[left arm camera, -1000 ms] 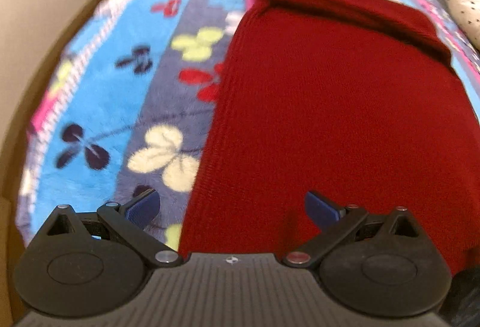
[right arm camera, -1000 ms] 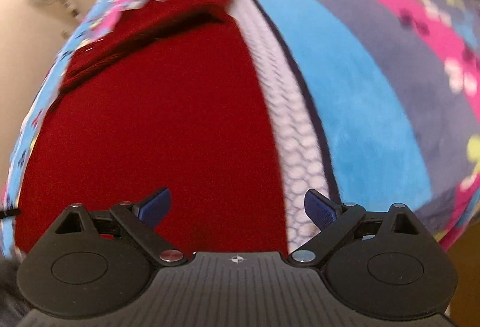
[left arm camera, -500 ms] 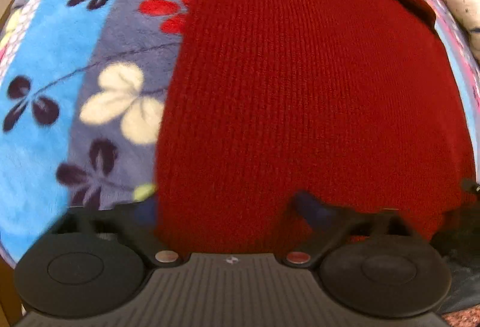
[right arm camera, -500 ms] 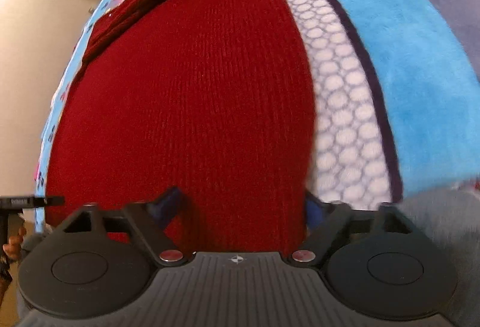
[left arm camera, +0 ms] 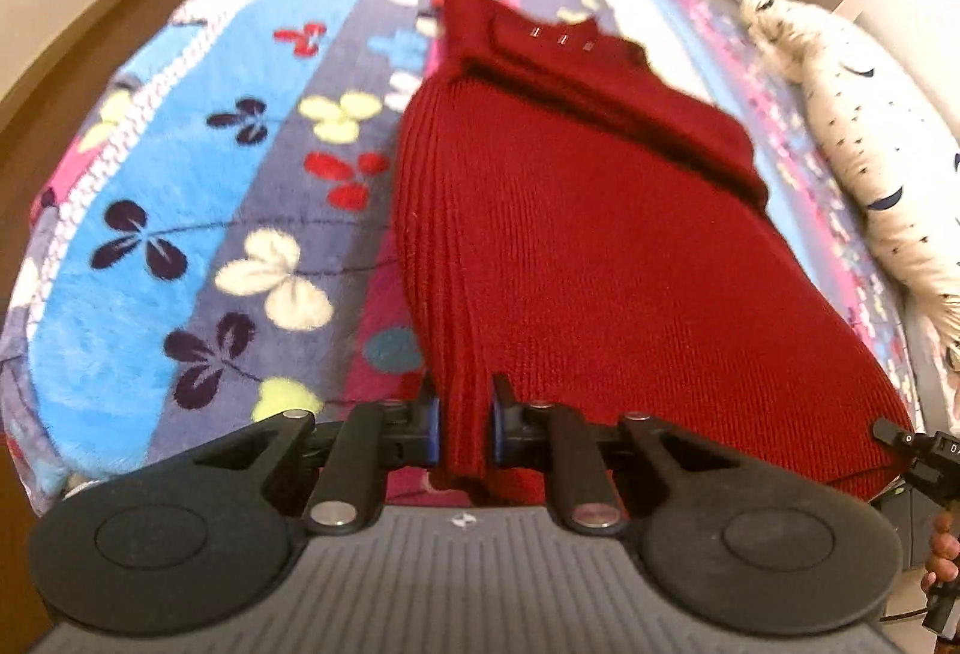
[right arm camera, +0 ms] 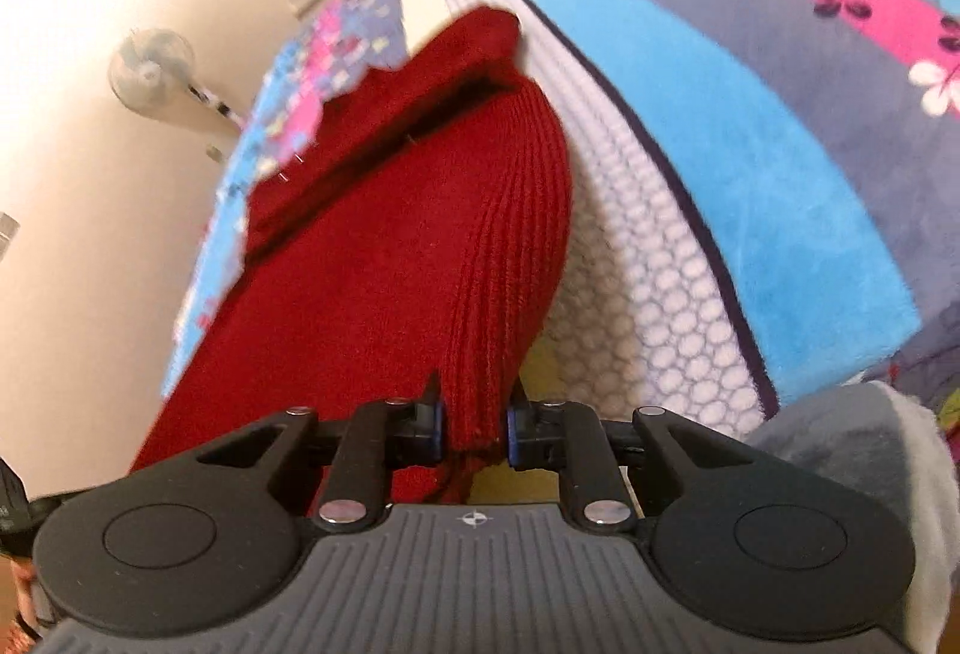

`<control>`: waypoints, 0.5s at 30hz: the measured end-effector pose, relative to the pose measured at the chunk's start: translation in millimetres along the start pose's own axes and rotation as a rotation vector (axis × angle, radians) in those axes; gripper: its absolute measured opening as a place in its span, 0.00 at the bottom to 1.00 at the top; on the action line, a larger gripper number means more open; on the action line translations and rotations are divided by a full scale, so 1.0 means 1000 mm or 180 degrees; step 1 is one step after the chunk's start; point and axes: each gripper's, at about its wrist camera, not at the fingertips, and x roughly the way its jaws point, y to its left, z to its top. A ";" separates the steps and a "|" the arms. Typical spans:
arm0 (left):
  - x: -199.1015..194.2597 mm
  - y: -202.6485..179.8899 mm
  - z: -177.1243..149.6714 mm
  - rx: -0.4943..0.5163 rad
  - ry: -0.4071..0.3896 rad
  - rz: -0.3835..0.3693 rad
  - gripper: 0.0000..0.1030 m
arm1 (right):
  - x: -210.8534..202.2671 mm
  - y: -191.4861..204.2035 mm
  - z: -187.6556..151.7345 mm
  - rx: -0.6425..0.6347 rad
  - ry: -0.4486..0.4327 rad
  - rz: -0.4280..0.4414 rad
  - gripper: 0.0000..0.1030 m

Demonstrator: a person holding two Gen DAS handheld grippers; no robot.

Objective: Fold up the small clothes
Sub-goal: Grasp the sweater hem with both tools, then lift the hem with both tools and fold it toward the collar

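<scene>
Left wrist view: the left gripper (left arm camera: 465, 429) is closing, its pads clamped on the near hem corner of a dark red ribbed sweater (left arm camera: 600, 234). The sweater lies lengthwise on a flowered blanket (left arm camera: 180, 210), its far end folded over.

Right wrist view: the right gripper (right arm camera: 474, 429) is closing too, pinching the other hem corner of the sweater (right arm camera: 390, 264), lifted off the blanket (right arm camera: 750, 174).

No legible text, label, brand or number in either view. Small white characters on the black device (left arm camera: 927, 450) at the right edge of the left wrist view are cut off and too small to read.
</scene>
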 end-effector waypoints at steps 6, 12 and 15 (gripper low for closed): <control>-0.033 -0.012 -0.042 0.0075 0.0027 -0.0106 0.08 | -0.039 -0.004 -0.034 0.0074 0.0037 0.0003 0.18; -0.078 -0.009 -0.088 0.0037 -0.0002 -0.0213 0.08 | -0.089 -0.007 -0.063 0.0146 0.0134 0.0081 0.18; -0.078 -0.014 -0.086 0.0018 0.0013 -0.0177 0.07 | -0.098 -0.002 -0.055 0.0129 0.0168 0.0099 0.18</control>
